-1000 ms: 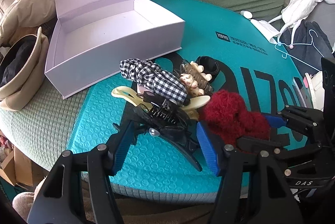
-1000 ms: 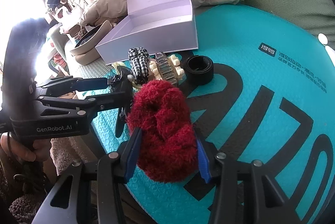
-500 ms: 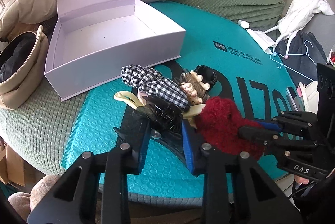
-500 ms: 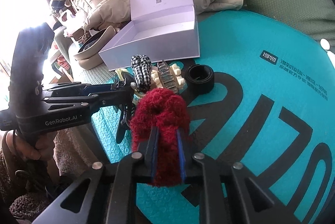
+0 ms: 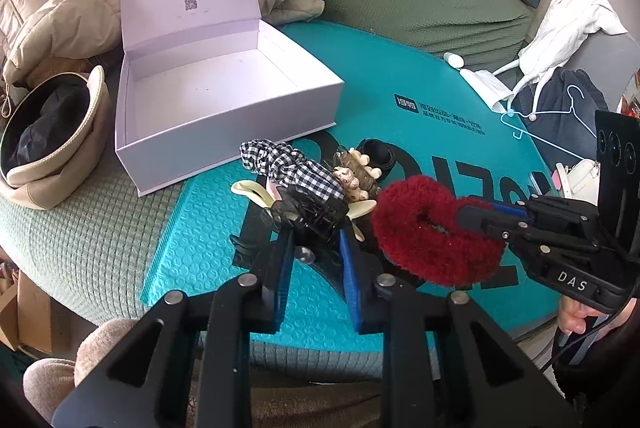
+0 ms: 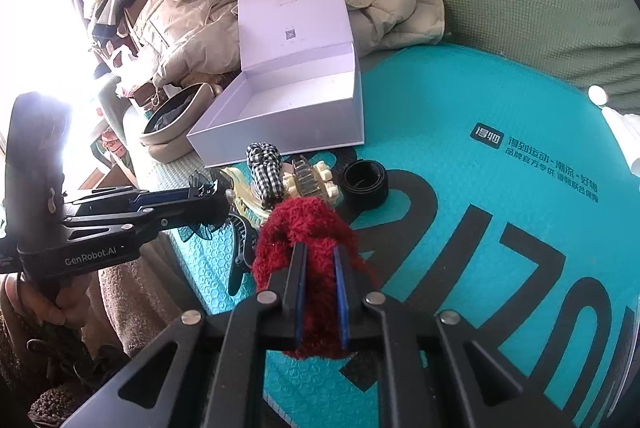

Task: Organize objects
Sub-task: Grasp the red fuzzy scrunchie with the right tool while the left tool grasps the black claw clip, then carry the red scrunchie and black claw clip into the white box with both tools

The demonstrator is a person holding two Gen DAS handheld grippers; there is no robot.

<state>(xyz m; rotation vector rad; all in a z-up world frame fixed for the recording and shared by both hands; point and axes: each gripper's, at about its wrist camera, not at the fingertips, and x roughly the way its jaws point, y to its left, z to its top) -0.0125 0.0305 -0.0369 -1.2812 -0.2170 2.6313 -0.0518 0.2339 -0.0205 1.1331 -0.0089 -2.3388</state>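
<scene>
While our left gripper (image 5: 314, 246) clamps the black plastic claw clip (image 5: 308, 214), our right gripper (image 6: 320, 268) squeezes the fluffy dark-red scrunchie (image 6: 308, 228); the open lilac cardboard box (image 5: 224, 132) sits at eleven o'clock.

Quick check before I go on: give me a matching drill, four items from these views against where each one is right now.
Items:
1. red fuzzy scrunchie
2. black claw clip
3. checkered scrunchie
4. white box

Places:
A. lying on the teal mat, not gripped
B. clamped in the left gripper
C. open and empty, lid up
D. clamped in the right gripper

Pairs: 1-D, 2-B, 3-A, 4-C
</scene>
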